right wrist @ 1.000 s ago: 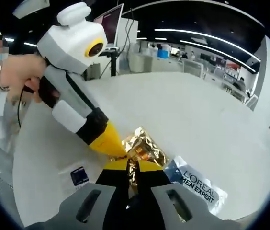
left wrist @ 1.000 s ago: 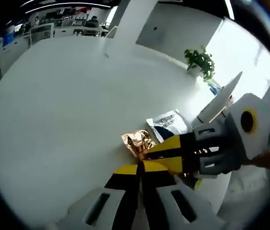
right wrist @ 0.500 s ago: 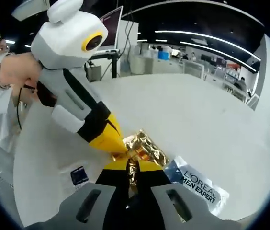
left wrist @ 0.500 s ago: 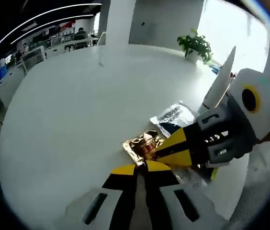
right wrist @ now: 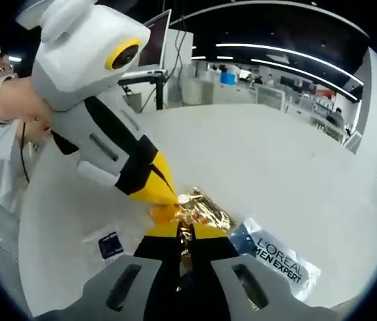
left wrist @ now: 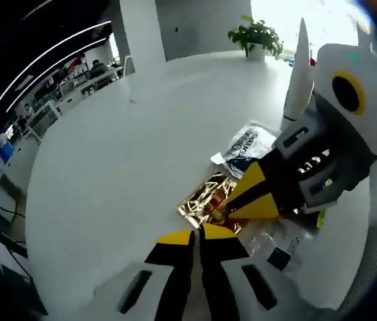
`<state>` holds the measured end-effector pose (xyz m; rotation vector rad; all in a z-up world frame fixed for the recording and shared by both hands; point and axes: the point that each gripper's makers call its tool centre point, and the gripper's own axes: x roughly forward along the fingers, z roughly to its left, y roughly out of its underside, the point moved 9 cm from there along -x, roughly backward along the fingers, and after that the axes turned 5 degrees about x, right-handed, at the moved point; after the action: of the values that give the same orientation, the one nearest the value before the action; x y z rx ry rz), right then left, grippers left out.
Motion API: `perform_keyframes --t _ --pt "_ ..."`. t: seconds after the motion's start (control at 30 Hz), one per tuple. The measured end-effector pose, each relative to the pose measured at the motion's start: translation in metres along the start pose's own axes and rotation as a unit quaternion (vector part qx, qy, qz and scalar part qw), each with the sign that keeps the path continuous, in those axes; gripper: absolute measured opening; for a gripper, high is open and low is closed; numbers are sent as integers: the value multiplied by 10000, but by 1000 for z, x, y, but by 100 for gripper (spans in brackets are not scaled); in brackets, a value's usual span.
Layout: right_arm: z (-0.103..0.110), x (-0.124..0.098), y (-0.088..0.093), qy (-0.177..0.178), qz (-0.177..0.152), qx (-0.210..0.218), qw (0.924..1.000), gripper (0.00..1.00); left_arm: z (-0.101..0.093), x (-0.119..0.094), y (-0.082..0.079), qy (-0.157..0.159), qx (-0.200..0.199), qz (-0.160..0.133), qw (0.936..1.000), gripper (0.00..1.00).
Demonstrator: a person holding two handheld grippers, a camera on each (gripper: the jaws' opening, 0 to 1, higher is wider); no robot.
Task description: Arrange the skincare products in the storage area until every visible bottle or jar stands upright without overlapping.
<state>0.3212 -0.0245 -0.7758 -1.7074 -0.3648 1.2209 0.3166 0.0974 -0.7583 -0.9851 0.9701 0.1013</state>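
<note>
Skincare sachets lie on a broad white round table (left wrist: 108, 154) in an open-plan office, with desks and ceiling light strips far behind, a potted plant (left wrist: 257, 37) at the table's far edge at 1 o'clock in the left gripper view, and a laptop (right wrist: 150, 37) on a stand at 11 o'clock in the right gripper view.

In the left gripper view, the left gripper (left wrist: 198, 234) rises from 6 o'clock with its yellow-tipped jaws pressed together; whether anything is caught between them cannot be told. The right gripper (left wrist: 232, 204) comes in from 3 o'clock, its yellow tips meeting on the near edge of the crumpled gold foil sachet (left wrist: 205, 200), which lies just beyond the left gripper's tips, towards 12 o'clock. A white and dark L'Oreal sachet (left wrist: 245, 144) lies flat beyond it at 1 o'clock, and a clear packet with a dark label (left wrist: 282, 244) lies at 4 o'clock under the right gripper.

In the right gripper view, the right gripper (right wrist: 183, 234) has its jaws closed on the gold foil sachet (right wrist: 202, 210), which sticks up between the tips. The left gripper (right wrist: 165, 197), held by a hand (right wrist: 15, 107) at 9 o'clock, points down from 10 o'clock and touches the same sachet's left edge. The L'Oreal sachet (right wrist: 275, 257) lies flat at 4 o'clock, close beside the gold one. A small dark label (right wrist: 111, 246) lies at 8 o'clock.
</note>
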Motion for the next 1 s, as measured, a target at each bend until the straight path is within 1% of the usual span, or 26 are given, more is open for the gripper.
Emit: perform_keyframes --t 0.1,0.13,0.17,0.2,0.27,0.3,0.33,0.37,0.4,0.5,0.53,0.6,0.63,0.67,0.7,0.73,0.77,0.8,0.87,0.93,1.0 --pt "0 0 0 -10 -1 -3 10000 6 2 1 -1 -32 158 40 9999 3" --pt "0 0 1 -19 -3 7 10000 6 4 1 -1 -63 316 45 9995 1" --pt "0 0 1 -21 -3 9 10000 6 5 2 -2 -165 614 58 9980 1" --pt "0 0 1 -23 -6 2 10000 6 1 2 -2 -127 522 60 9985 1" --pt "0 0 1 -20 -5 4 10000 6 4 4 -1 -186 521 47 9985 1" --pt "-1 0 1 -15 -7 26 10000 6 5 2 -1 -184 428 -83 9989 2" --pt "-1 0 1 -15 -9 34 10000 6 4 2 -1 -174 324 -130 9992 4" --pt "-1 0 1 -23 -13 63 10000 6 4 -1 -1 -183 138 -165 9996 6" --pt "-2 0 2 -31 -17 89 10000 6 4 -4 -1 -200 174 -180 9995 6" --pt "-1 0 2 -44 -10 121 9999 6 4 -13 3 -241 93 -254 9993 5" --pt "-1 0 2 -47 -6 128 9999 6 1 -19 3 -227 -67 -345 9991 7" --pt "-2 0 2 -55 -6 140 9999 6 4 -27 5 -234 -300 -568 9977 11" --pt "-2 1 2 -64 -6 137 9999 6 4 -31 6 -232 -387 -613 9971 14" --pt "-3 1 2 -76 -4 165 9998 6 0 -37 6 -238 -403 -631 9969 18" --pt "-2 1 2 -83 1 183 9998 6 0 -42 8 -389 -501 -673 9957 23" --pt "-2 1 2 -91 10 185 9998 6 -1 -47 9 -430 -481 -722 9953 30" --pt "-2 1 2 -92 13 185 9998 6 -2 -49 10 -417 -536 -728 9950 41" --pt "-2 1 2 -92 18 191 9998 6 -5 -52 12 -337 -775 -716 9938 47" --pt "-2 1 2 -93 24 196 9998 6 -9 -57 9 -290 -957 -935 9906 59" --pt "-2 1 2 -92 26 219 9997 6 -12 -66 6 -293 -1134 -1097 9870 65" --pt "-2 0 2 -90 17 233 9997 6 -14 -71 3 -218 -1241 -1210 9846 77"
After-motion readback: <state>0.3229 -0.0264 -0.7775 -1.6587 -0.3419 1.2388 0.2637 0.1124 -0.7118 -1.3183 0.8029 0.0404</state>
